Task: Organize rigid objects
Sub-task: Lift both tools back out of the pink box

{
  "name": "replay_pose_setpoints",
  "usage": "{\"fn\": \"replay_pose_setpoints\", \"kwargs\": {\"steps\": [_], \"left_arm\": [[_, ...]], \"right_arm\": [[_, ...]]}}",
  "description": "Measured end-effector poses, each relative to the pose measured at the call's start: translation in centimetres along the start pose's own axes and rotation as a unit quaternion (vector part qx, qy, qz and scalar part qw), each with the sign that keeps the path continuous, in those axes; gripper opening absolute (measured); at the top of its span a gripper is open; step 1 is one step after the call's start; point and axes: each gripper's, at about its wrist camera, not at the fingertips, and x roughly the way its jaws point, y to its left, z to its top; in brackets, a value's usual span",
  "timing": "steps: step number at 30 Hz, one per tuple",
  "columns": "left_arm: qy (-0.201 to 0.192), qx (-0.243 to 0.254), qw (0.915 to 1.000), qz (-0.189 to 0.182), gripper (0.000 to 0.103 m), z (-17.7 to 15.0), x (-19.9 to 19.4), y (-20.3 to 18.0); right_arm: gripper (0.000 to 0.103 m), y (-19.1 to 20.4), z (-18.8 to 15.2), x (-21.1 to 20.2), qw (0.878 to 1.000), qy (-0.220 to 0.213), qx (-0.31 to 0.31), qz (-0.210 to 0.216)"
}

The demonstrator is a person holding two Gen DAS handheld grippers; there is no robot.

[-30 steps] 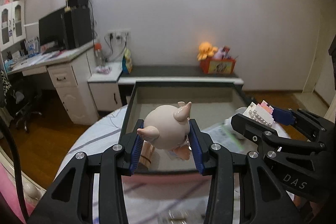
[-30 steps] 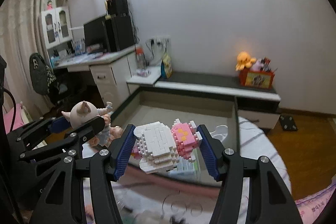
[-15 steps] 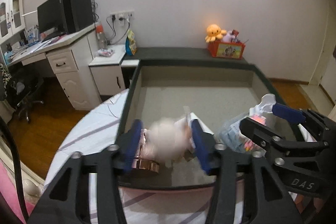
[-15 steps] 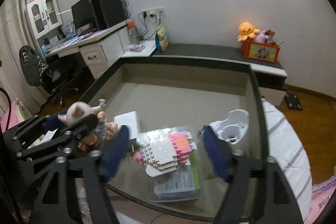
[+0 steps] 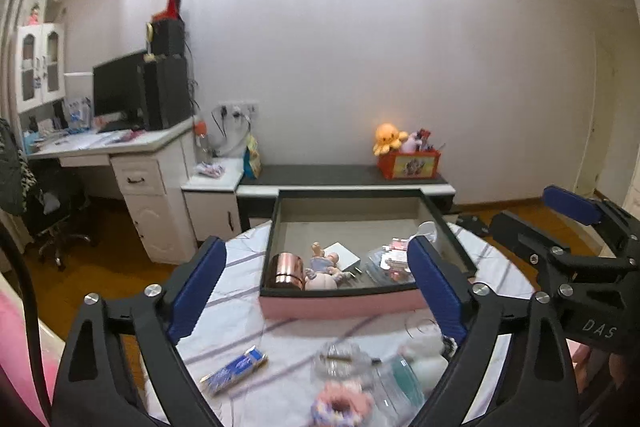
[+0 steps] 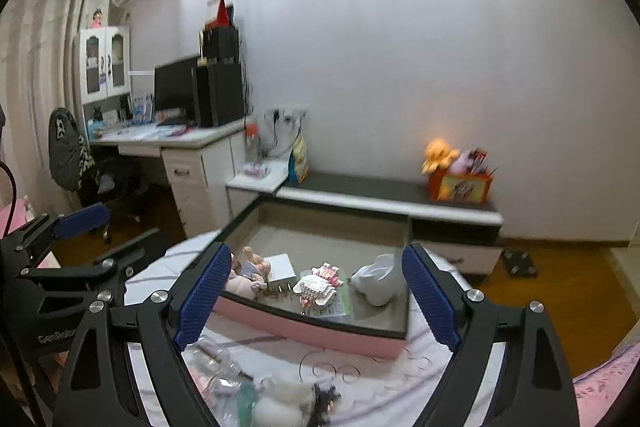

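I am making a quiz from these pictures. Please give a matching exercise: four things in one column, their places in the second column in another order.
Things:
1. copper cup
2. building-block toy
3. blue packet
4. orange plush toy

Places:
A. on the tablecloth, outside the box
B. left front corner of the box
C. on the red bin by the wall
D. in the box, on a clear packet

Pairs: 1-B, 2-D, 3-A, 4-C

A white wall (image 5: pixel 360 67) rises behind a white desk (image 5: pixel 120 147), a dark low shelf (image 5: pixel 344 175) and wooden floor (image 5: pixel 120 227).
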Motion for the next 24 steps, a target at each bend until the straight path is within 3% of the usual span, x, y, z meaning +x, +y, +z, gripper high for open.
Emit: {"fn": "replay_pose_setpoints", "kwargs": {"steps": [5, 12, 17, 24], "left_arm": [[-0.038, 0.005, 0.9992, 0.009, 0.096, -1.0, -6.8, -0.7], [-0.071, 0.005, 0.9974, 0.007, 0.098, -1.8, -13.8, -1.0], [-0.1, -0.003, 0.9948, 0.017, 0.099, -1.9, -17.7, -0.9], [-0.122, 0.001, 0.9923, 0.022, 0.1, -1.5, -20.1, -0.9]], "right_arm": [[0.089, 1.6, -0.5, -6.3, 0.999, -0.033, -0.015, -0.027], [0.089, 3.4, -1.7, -13.7, 0.997, -0.073, -0.012, -0.028], [0.089, 4.5, -1.9, -17.2, 0.995, -0.094, -0.011, -0.025], [0.089, 5.5, -2.2, -20.8, 0.991, -0.131, -0.017, -0.028]]}}
